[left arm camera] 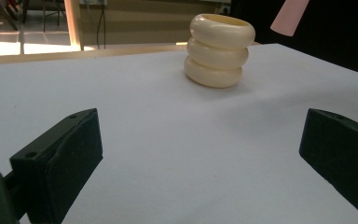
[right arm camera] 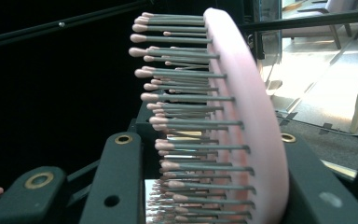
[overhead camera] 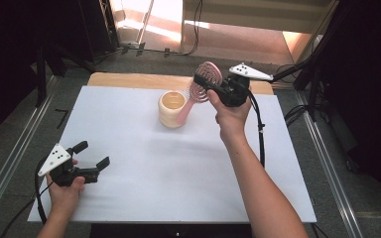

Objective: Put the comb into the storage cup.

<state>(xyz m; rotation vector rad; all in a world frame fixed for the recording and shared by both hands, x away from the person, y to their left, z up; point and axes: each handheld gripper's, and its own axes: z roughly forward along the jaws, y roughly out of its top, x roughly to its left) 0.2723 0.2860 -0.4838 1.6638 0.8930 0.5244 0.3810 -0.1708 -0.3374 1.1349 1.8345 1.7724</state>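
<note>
A pink hairbrush with grey, pink-tipped bristles is held in the air by its head, with my right gripper shut on it at the table's far middle. Its handle slants down-left toward a cream ribbed cup standing upright on the white sheet. In the left gripper view the handle's end hangs above and to the right of the cup, apart from it. The right gripper view shows the brush head clamped between the jaws of my right gripper. My left gripper rests open at the near left.
The white sheet covers the table, with a strip of bare wood along the far edge. A cable trails from the right gripper beside the forearm. Metal rails and floor cables surround the table.
</note>
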